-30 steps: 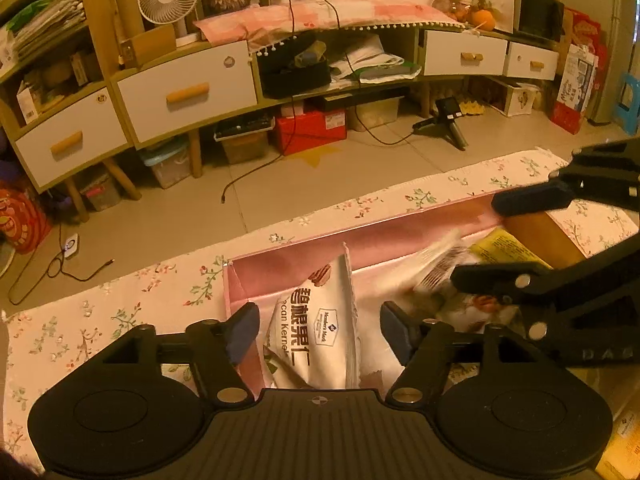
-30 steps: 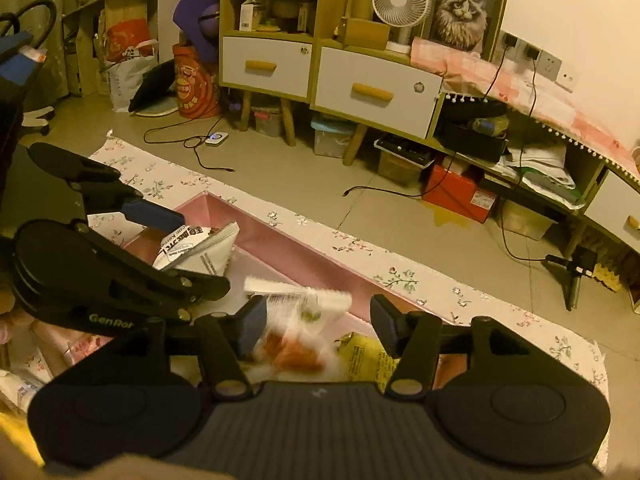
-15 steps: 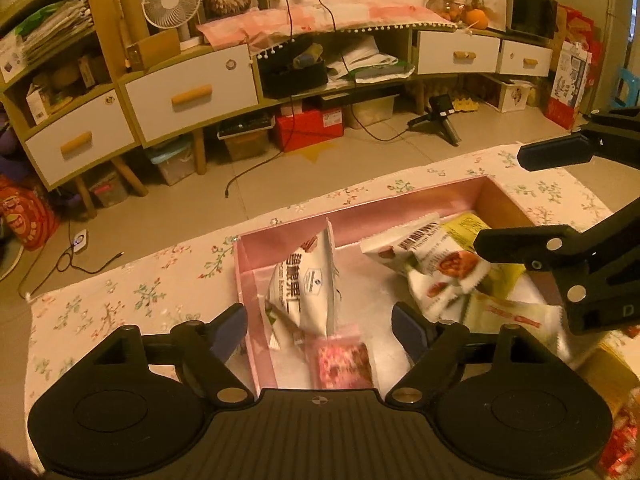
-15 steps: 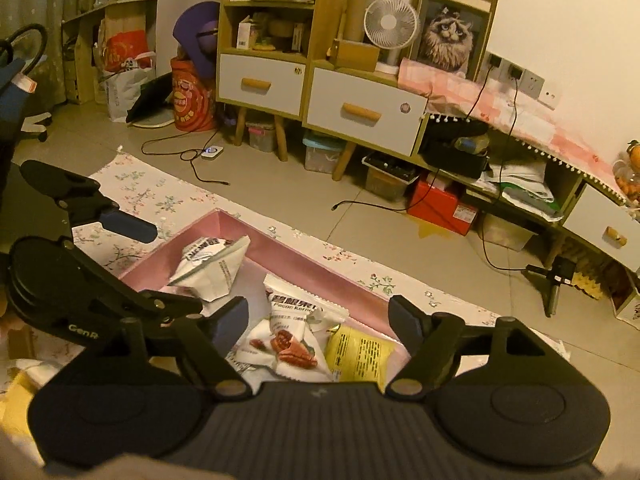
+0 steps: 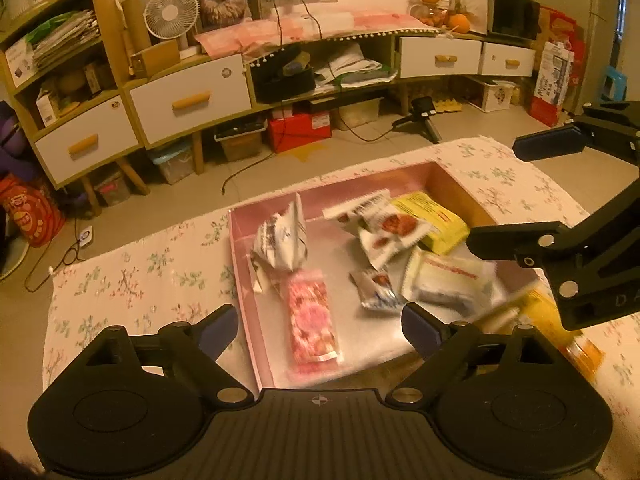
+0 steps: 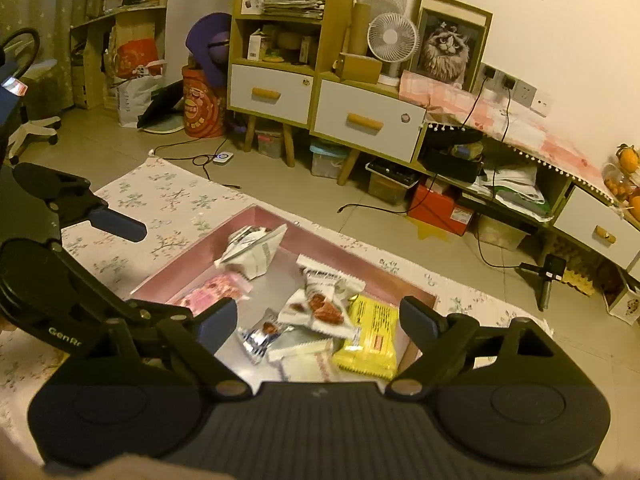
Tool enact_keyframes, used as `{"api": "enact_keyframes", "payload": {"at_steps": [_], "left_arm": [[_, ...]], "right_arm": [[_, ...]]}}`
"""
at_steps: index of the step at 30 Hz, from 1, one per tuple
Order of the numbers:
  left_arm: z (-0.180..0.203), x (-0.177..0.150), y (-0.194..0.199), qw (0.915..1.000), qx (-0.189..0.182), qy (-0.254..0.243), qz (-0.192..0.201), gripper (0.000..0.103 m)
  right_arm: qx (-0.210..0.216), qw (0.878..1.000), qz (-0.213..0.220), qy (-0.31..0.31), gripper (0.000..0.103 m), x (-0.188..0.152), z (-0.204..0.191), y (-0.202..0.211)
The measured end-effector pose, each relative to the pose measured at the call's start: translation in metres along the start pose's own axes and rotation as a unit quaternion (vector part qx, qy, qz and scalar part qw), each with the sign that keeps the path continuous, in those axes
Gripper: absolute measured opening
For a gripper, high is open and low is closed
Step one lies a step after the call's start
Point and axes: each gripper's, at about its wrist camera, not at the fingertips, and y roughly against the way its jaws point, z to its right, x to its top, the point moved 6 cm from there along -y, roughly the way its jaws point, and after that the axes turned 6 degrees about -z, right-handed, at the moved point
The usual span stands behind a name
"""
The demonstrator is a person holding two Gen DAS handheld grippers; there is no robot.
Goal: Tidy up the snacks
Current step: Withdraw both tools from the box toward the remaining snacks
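Left tongs [image 5: 320, 330]: hovering over the near edge of the pink box [image 5: 240, 272], jaws having just been opening, now standing wide with nothing gripped.
Right tongs [image 6: 318, 322]: likewise having just been opening, spread wide and empty above the box.
Snacks: lying loose inside the box; white nut pouch [image 5: 282, 240] far left, pink packet [image 5: 312, 320] near it, yellow packet [image 5: 432, 220] far right.
Box: sitting on the floral-clothed worktop [image 5: 132, 280].

- One pink box [image 5: 240, 264] ahead of the claws
- Six snack packets in it: three white [image 5: 282, 240], one pink [image 5: 312, 320], one yellow [image 5: 434, 220], one small silver-blue [image 6: 260, 334]
- Two fans [image 5: 171, 12]
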Motion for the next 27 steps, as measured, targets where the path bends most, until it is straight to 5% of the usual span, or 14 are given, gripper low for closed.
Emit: {"api": "enact_keyframes", "payload": {"at_steps": [27], "left_arm": [[0.031, -0.088, 0.079, 0.9998, 0.005, 0.007, 0.015, 0.099]], "right_arm": [[0.014, 1.000, -0.004, 0.020, 0.102, -0.059, -0.044, 0.059]]}}
